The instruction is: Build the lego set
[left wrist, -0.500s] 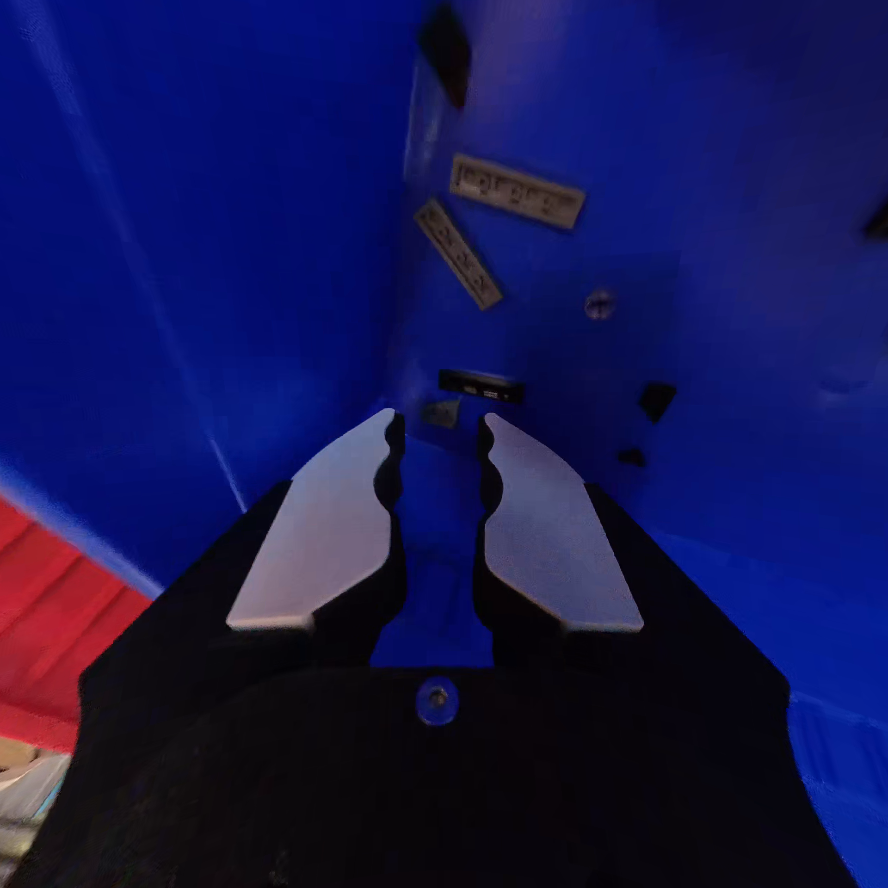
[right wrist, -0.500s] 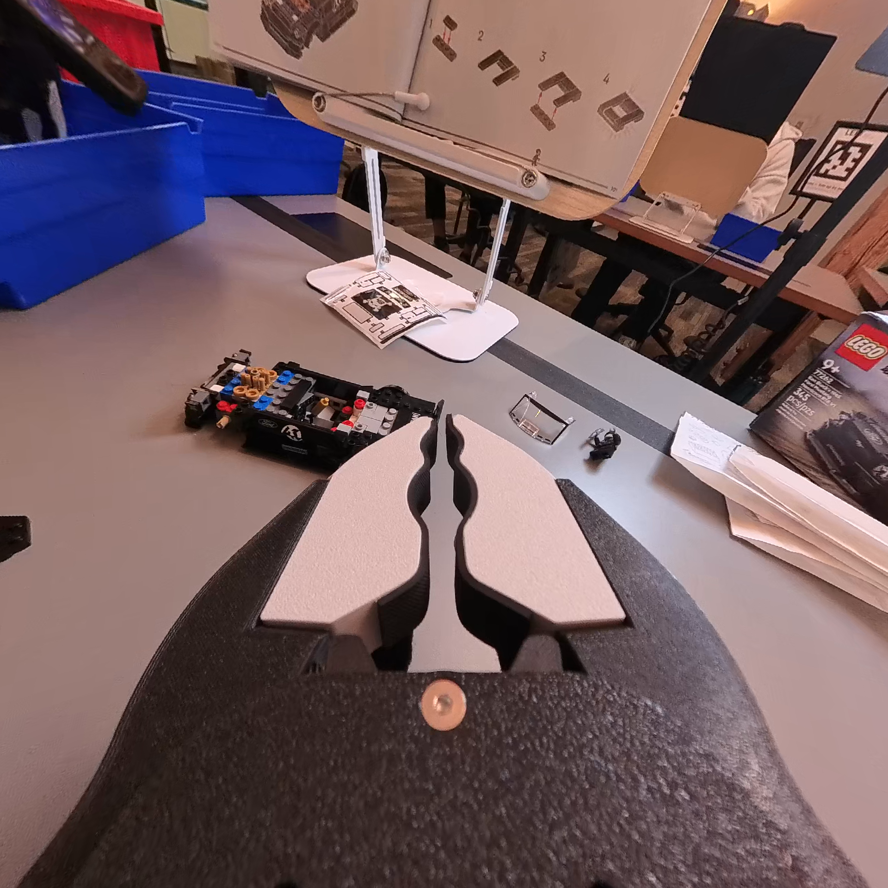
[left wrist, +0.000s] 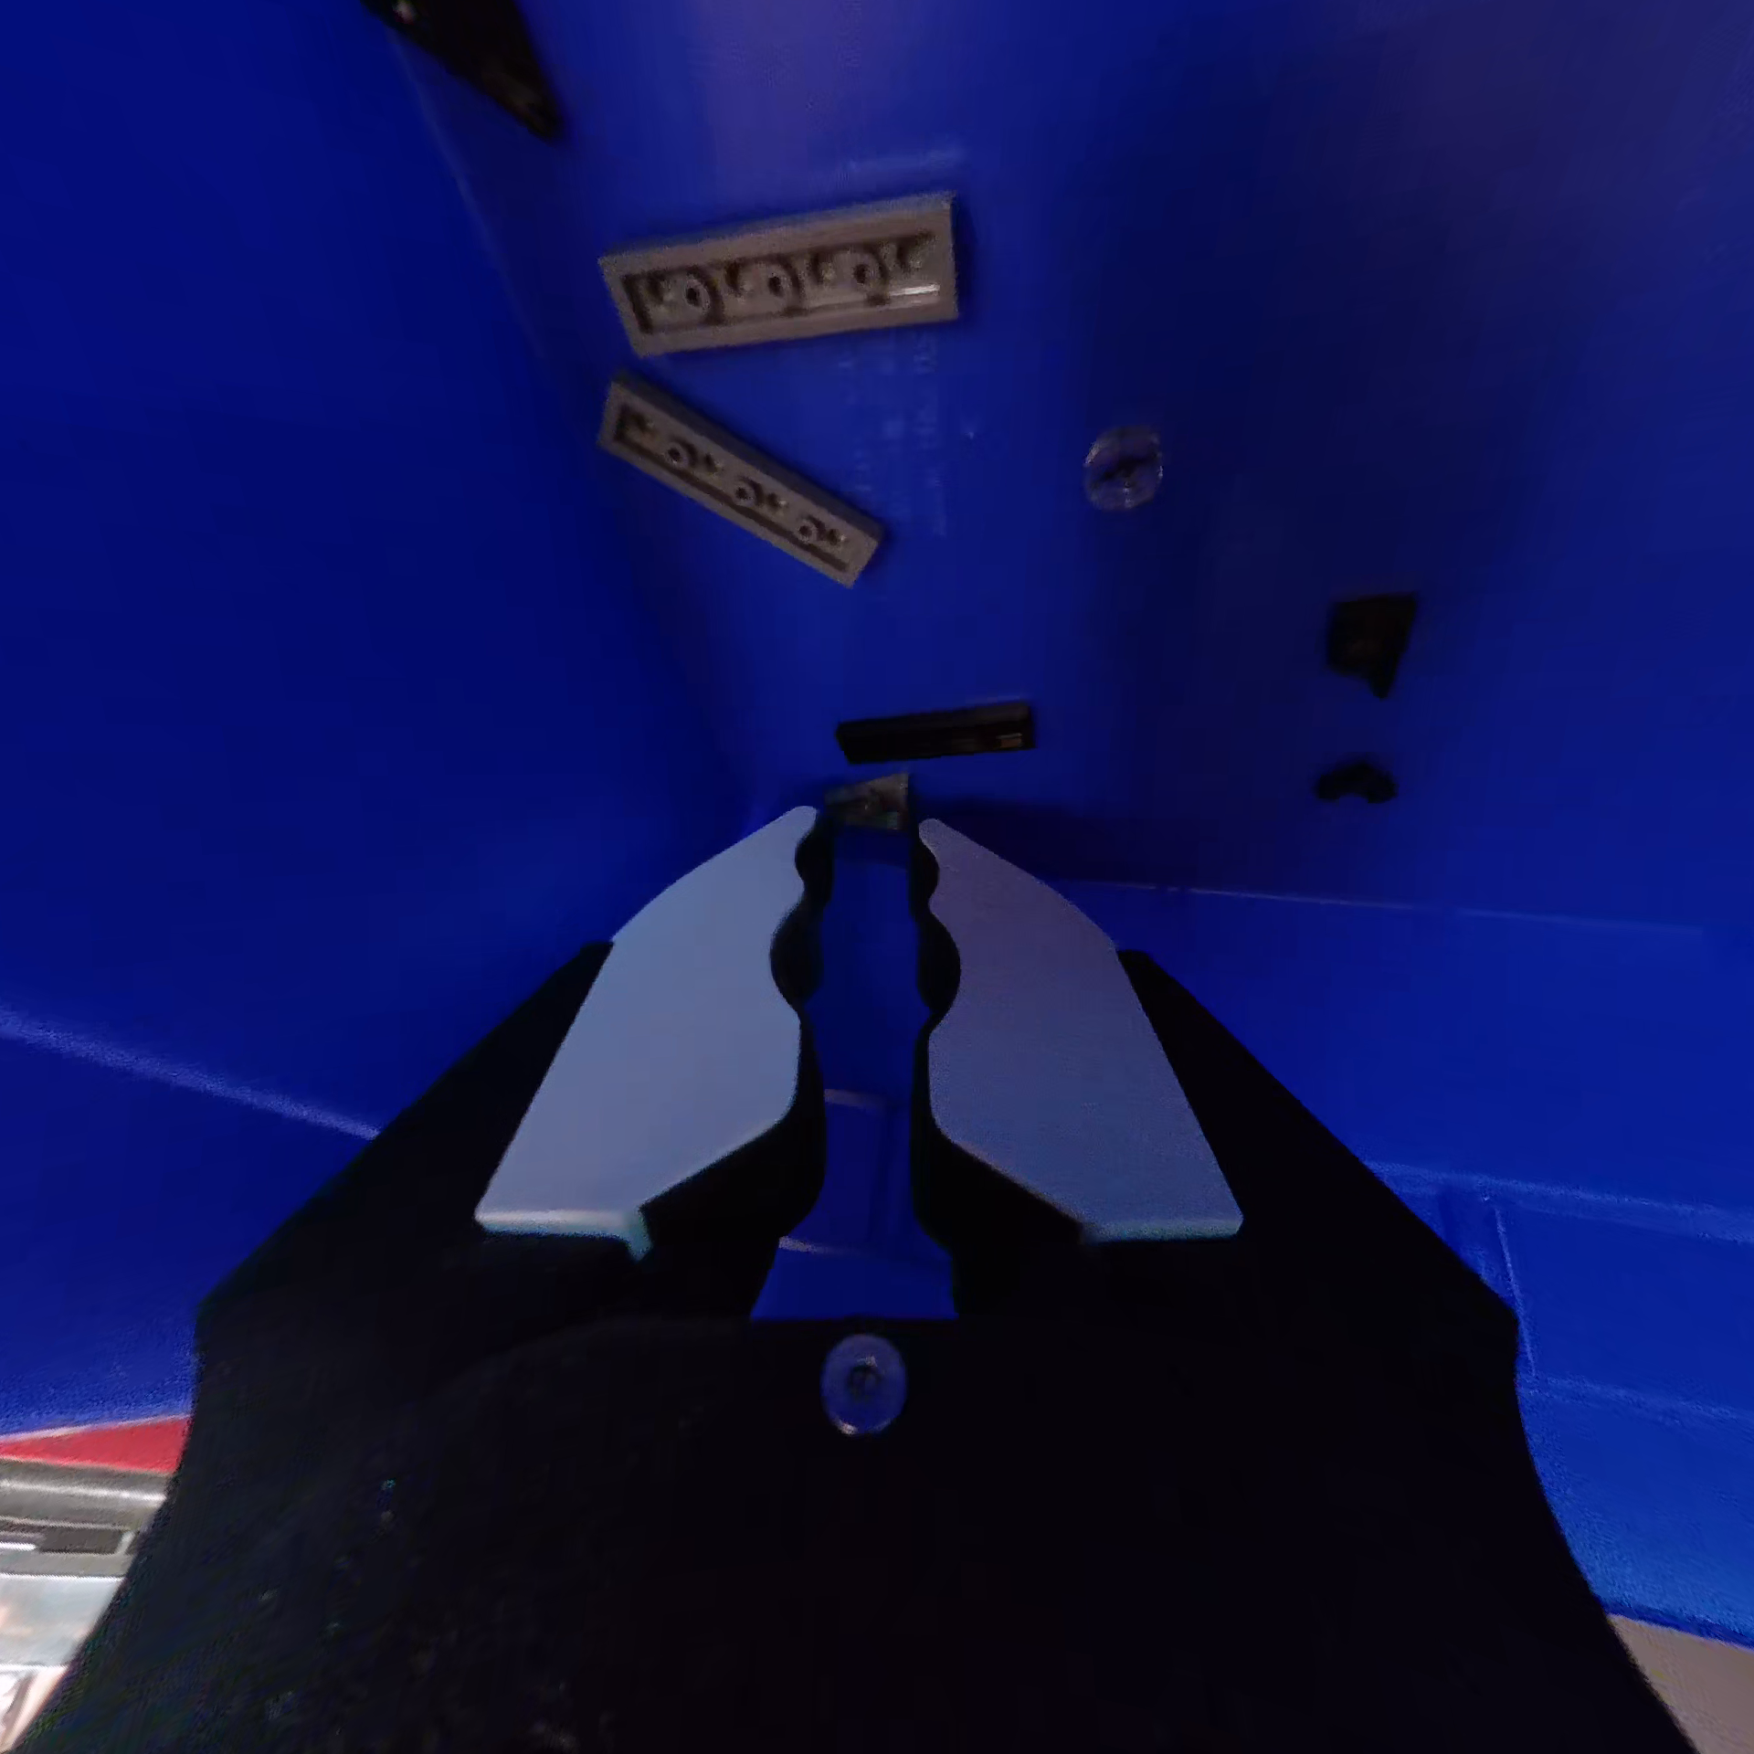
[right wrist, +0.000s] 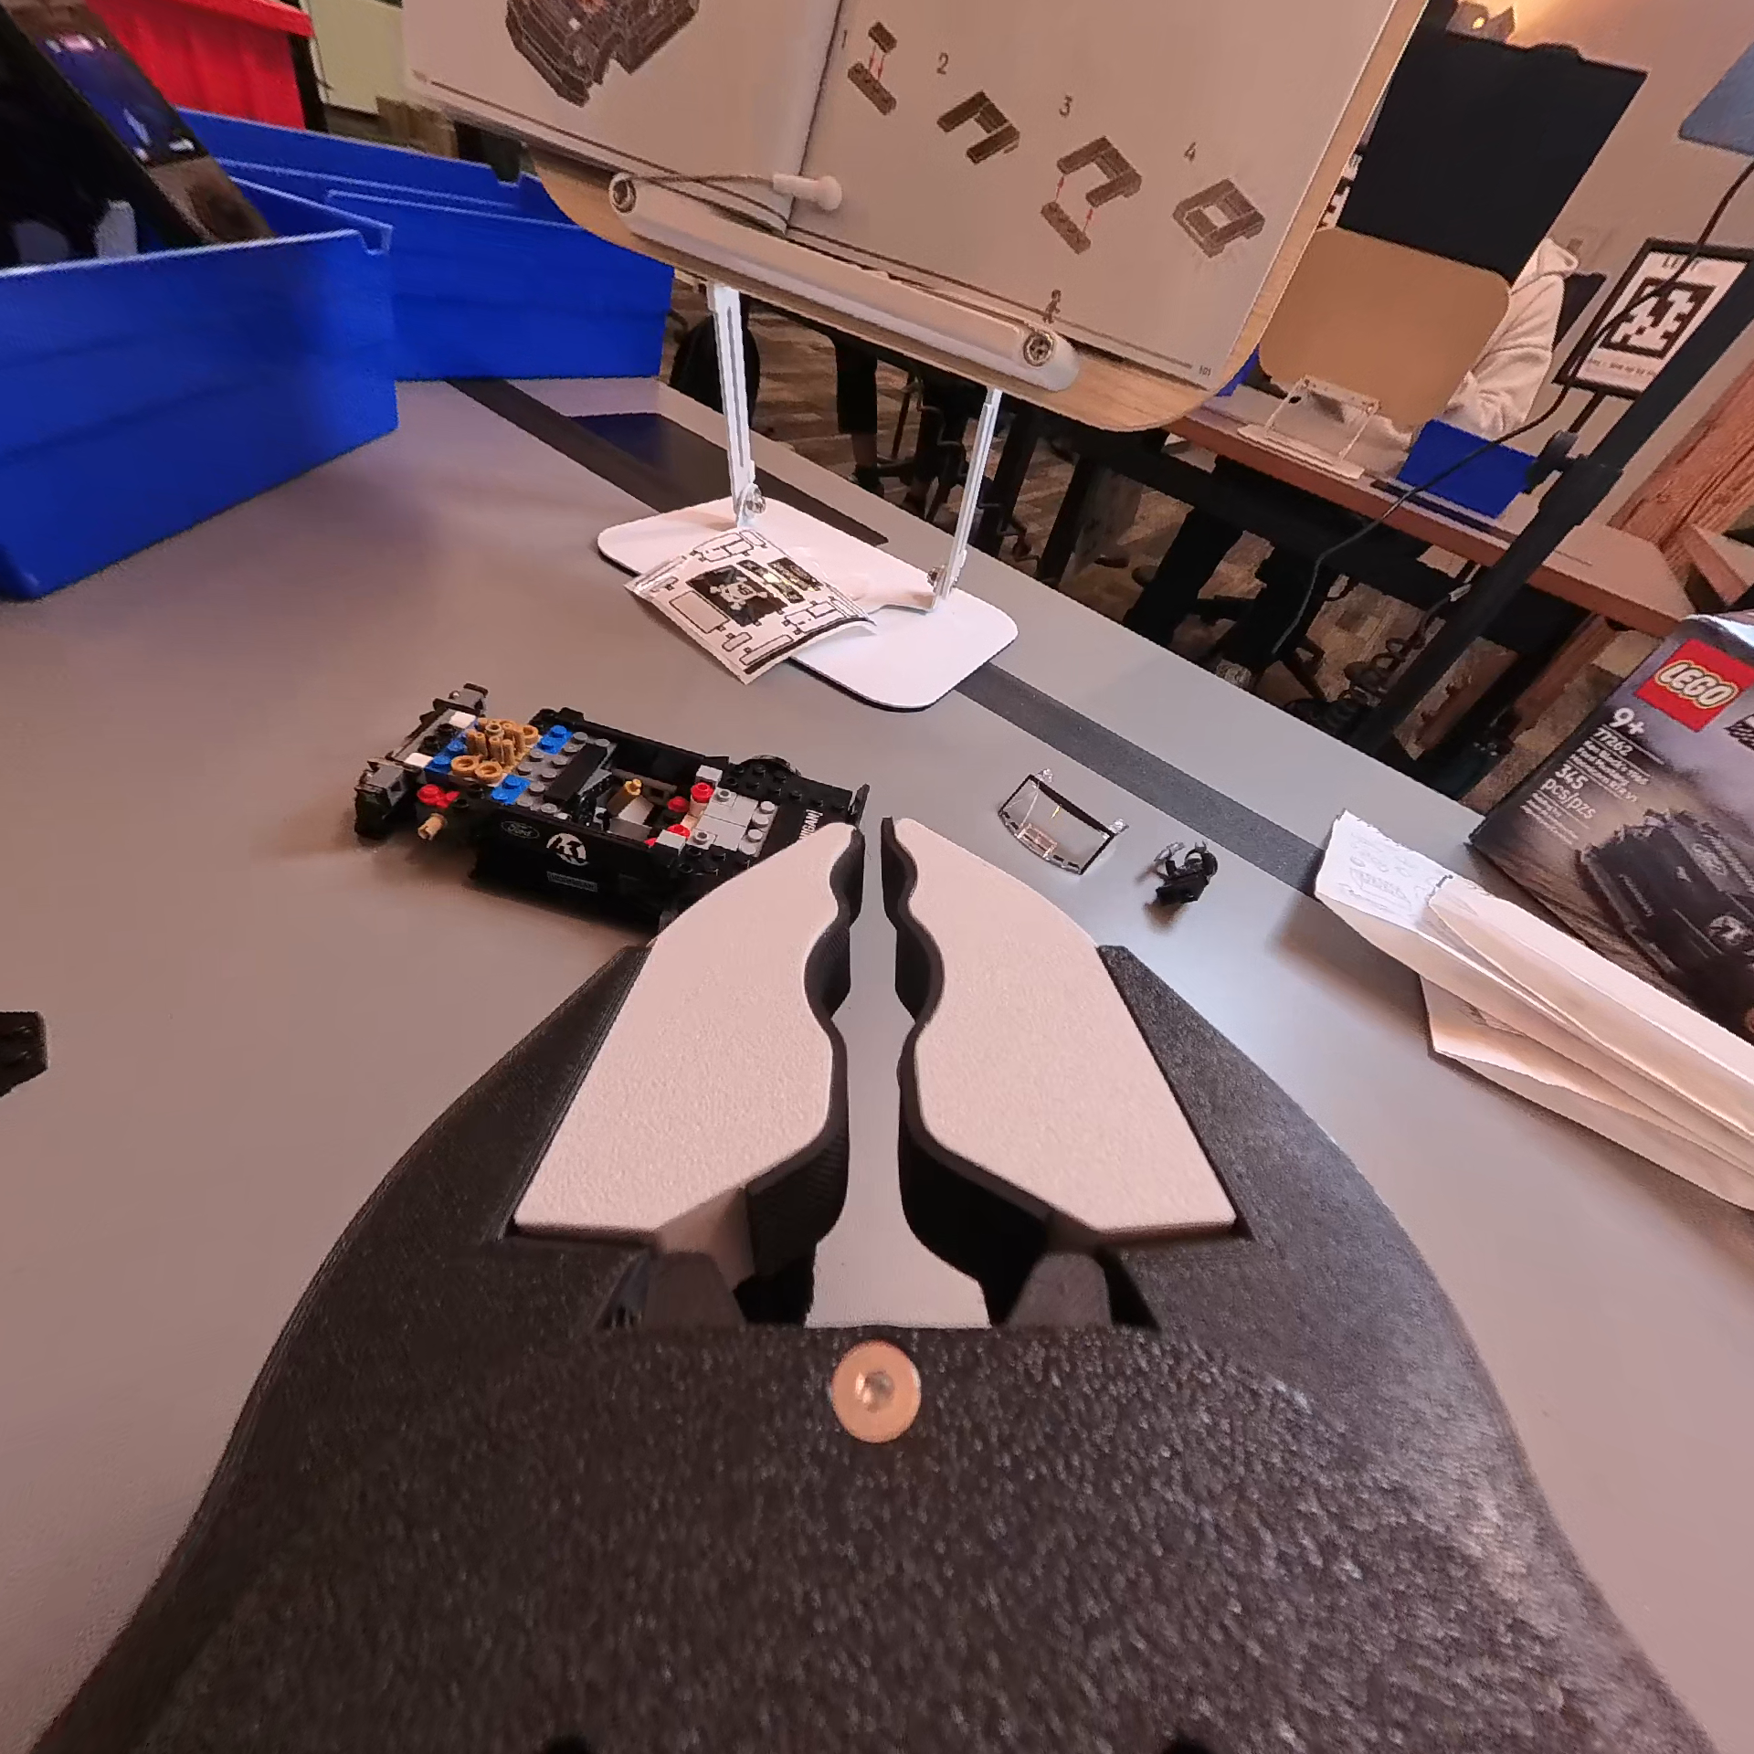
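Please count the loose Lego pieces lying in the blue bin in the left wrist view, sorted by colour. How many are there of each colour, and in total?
Grey: 3 (upper long plate, lower long plate, small piece)
Black: 4 (corner piece, flat bar, wedge, tiny piece)
Clear: 1 (round piece)
Total: 8

Your grey table (right wrist: 237, 949) carries the half-built car (right wrist: 607, 821) at frame centre-left, blue bins (right wrist: 180, 399) upper left, white stand base (right wrist: 902, 645) above centre, clear windscreen (right wrist: 1054, 833), papers (right wrist: 1557, 987) right.
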Demonstrator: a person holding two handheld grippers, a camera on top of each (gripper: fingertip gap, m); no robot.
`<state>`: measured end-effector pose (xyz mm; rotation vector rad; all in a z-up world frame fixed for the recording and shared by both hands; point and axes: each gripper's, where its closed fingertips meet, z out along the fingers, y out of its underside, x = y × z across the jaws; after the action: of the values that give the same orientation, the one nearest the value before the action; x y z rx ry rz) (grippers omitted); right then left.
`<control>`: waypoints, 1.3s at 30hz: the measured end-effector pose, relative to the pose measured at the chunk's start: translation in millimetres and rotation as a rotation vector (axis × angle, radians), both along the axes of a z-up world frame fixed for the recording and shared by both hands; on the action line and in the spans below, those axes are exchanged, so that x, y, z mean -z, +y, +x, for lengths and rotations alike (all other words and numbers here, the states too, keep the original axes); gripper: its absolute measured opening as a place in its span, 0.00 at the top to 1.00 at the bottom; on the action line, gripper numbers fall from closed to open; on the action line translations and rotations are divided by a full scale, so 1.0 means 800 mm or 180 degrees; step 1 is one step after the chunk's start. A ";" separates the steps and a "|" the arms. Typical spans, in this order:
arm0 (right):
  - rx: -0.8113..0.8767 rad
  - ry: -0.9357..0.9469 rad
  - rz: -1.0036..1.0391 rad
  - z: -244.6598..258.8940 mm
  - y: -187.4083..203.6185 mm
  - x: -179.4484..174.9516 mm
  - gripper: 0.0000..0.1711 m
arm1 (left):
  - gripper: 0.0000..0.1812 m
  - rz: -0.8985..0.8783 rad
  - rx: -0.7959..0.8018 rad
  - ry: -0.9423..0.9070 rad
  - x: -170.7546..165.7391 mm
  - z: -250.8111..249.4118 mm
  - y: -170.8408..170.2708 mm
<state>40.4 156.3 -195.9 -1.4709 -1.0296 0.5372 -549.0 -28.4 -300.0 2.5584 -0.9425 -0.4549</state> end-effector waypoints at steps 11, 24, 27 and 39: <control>0.0005 0.0030 0.0007 0.003 0.001 -0.003 0.98 | 1.00 0.0292 0.0035 -0.0257 -0.013 0.016 0.001; -0.0036 0.0054 0.0035 0.001 -0.004 -0.008 0.98 | 0.92 0.1291 -0.0639 -0.0538 -0.045 0.031 0.030; -0.0041 0.0073 0.0035 0.001 -0.005 -0.010 0.98 | 0.91 0.1617 -0.1239 -0.0573 -0.043 0.030 0.047; -0.0218 0.0222 -0.0086 -0.004 -0.018 -0.015 0.98 | 0.86 0.1832 -0.3015 -0.0266 -0.011 0.013 0.043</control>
<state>37.0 142.1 -183.5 -1.4346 -1.0242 0.6492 -538.3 6.3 -291.2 3.1399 0.5154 -0.3474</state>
